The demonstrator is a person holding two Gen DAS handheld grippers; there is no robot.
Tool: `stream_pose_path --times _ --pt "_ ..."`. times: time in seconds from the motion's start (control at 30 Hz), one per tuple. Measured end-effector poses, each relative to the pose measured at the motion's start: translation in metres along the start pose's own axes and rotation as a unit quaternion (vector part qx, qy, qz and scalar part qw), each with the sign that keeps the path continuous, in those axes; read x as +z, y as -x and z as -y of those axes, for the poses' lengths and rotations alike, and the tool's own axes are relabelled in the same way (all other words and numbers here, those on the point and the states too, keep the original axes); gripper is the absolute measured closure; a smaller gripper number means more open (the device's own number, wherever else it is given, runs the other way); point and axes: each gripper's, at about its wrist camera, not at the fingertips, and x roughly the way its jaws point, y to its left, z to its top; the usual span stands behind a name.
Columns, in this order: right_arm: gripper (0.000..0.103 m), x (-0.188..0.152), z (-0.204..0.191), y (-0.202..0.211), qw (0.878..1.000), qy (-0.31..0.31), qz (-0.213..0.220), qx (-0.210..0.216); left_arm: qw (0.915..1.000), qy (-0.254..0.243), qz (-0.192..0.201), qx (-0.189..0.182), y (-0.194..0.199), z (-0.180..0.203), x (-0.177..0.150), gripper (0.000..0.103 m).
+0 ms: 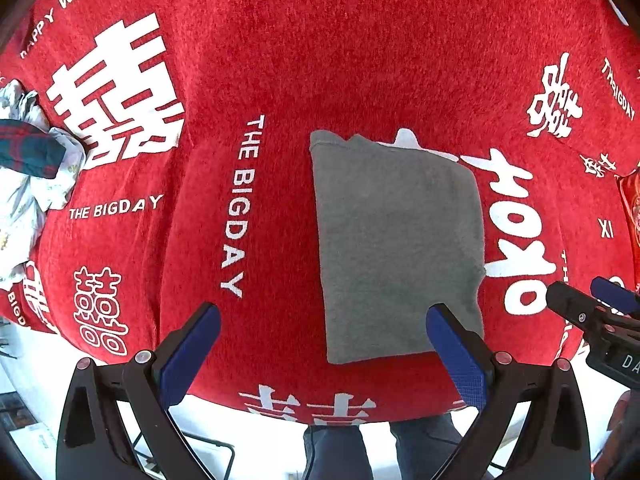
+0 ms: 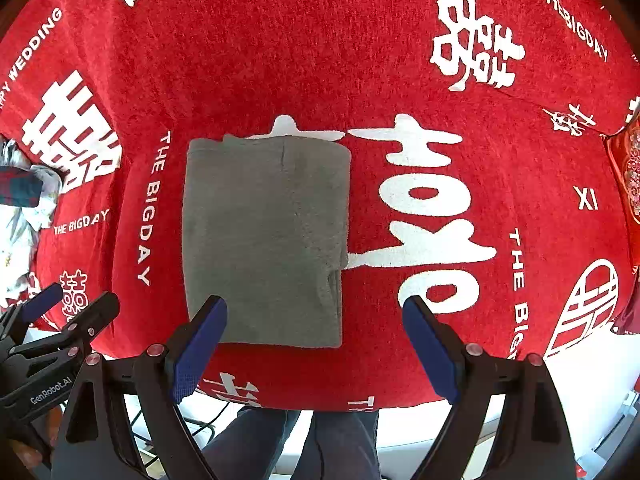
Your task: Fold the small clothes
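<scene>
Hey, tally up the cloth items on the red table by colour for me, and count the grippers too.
Grey folded garment: 1
White patterned clothes, crumpled at the left edge: 1 pile, pieces cannot be told apart
Dark plaid garment on that pile: 1
Grippers, both open above the cloth: 2, left gripper and right gripper
Total: 5, all over the red tablecloth.

My right finger (image 1: 456, 354) covering the grey folded garment (image 1: 396, 240)'s near corner, garment hiding part of the white print on the red cloth (image 1: 280, 60), pile of patterned clothes (image 1: 28, 168) cut off at the left edge, my legs (image 2: 320, 444) partly hidden under the table edge
</scene>
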Motion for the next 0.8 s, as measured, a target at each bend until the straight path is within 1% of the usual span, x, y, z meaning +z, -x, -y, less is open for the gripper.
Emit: stream_pose_path --times 0.8 --pt "0.012 0.0008 -0.0014 -0.0002 1.0 0.001 0.002 -0.002 1.0 0.002 0.001 -0.001 0.001 -0.0008 -0.0004 0.0"
